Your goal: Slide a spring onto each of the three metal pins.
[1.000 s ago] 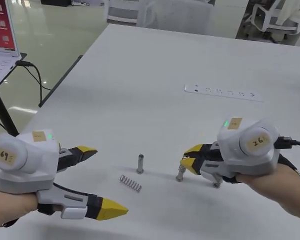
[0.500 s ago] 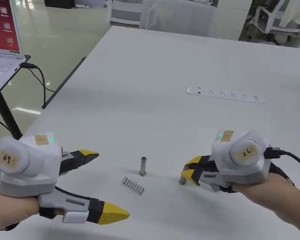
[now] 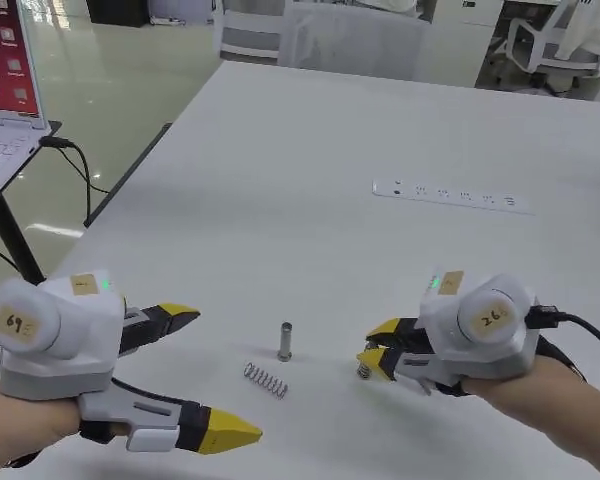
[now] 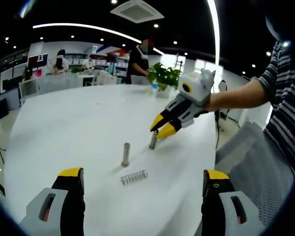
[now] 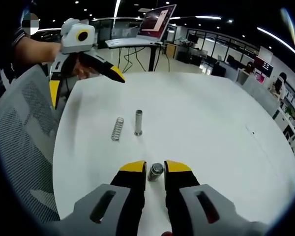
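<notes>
While my right gripper (image 3: 378,343) is bracketing the sprung pin (image 5: 156,172), grip unclear, and my left gripper (image 3: 220,373) is hanging spread, any sideways nudge is threatening to tip it; the loose spring (image 3: 264,380) is lying beside the bare pin (image 3: 285,341).

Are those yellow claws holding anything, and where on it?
The left gripper is open and empty. The right gripper's jaws flank the top of a spring-wrapped pin; whether they pinch it cannot be told.

White bench (image 3: 310,180). Left tongs (image 3: 225,373) and right tongs (image 3: 373,345): black, yellow tips, white bodies. Silver pin (image 3: 285,340) and spring (image 3: 265,380). Grey-white striped sleeve (image 4: 280,93), right of frame.
</notes>
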The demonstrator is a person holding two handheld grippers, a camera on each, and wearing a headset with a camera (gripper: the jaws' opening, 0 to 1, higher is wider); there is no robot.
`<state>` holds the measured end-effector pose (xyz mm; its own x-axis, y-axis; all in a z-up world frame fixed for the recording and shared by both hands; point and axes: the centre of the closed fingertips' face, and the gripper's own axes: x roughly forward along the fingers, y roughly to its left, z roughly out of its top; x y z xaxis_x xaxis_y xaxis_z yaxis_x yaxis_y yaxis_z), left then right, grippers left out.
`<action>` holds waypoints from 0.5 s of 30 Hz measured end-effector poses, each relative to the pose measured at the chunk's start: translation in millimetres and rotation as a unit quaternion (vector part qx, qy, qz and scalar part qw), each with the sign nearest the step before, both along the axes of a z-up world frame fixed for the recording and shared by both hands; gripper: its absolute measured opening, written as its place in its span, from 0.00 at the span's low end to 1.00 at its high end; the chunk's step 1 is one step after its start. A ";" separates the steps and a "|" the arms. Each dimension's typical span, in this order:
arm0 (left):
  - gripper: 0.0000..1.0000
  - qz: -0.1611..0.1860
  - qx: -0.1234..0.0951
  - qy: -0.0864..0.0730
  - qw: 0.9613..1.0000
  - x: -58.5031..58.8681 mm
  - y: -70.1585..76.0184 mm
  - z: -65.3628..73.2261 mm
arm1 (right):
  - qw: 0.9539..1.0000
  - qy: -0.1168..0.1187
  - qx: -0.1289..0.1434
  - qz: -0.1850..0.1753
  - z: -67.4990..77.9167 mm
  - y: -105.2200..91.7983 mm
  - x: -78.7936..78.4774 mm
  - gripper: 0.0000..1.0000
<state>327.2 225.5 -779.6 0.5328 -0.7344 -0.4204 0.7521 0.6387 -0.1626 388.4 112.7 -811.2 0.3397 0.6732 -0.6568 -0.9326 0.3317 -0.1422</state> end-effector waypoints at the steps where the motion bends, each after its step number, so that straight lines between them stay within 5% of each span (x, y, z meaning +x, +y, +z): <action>1: 0.98 -0.001 0.000 0.000 1.000 -0.2 -0.3 -0.1 | 1.000 -0.002 0.002 0.000 1.6 -0.2 0.2 0.14; 15: 0.98 -0.008 0.001 0.001 1.000 2.4 -7.4 1.9 | 0.995 -0.004 0.076 -0.068 41.4 -34.6 11.8 0.13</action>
<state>329.6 218.1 -777.8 0.5199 -0.7419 -0.4234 0.7619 0.6268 -0.1629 400.2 78.2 -769.8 0.4389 0.7120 -0.5481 -0.8769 0.4725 -0.0884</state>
